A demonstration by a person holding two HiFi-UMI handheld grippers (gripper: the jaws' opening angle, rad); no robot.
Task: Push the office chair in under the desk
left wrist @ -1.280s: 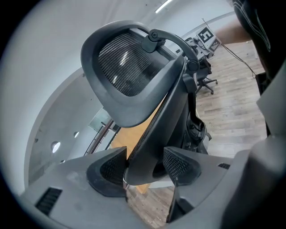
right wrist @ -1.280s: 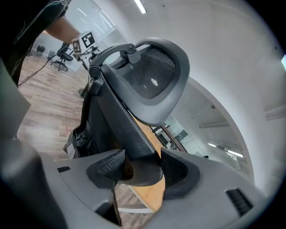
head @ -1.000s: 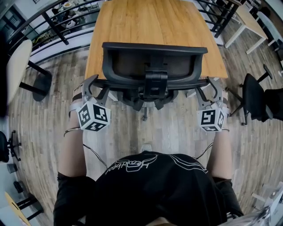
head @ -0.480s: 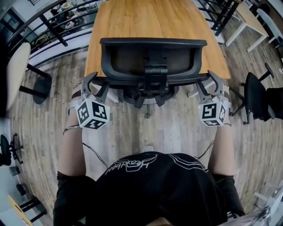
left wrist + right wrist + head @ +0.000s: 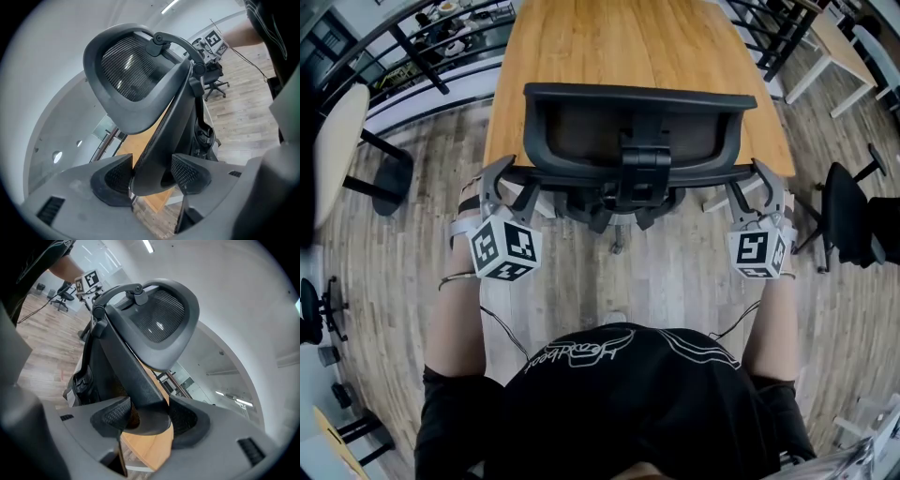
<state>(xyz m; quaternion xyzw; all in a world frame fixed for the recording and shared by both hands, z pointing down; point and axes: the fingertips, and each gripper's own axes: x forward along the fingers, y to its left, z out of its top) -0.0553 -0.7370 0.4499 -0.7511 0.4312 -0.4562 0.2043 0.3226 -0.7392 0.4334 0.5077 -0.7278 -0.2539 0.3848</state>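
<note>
Floor (image 5: 675, 272): smooth wood, so office chair (image 5: 642, 173) rolls toward desk (image 5: 619, 47).
Left gripper (image 5: 508, 183): pinching backrest (image 5: 581, 131) at its left edge.
Right gripper (image 5: 752, 183): pinching right edge, keeping the push square.

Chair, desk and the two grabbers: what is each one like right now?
office chair: upright, backrest at the desk's near edge, gripped at both sides.
desk: its near edge lies just beyond the backrest.
left gripper: closed on the backrest's left edge.
right gripper: closed on the backrest's right edge.
</note>
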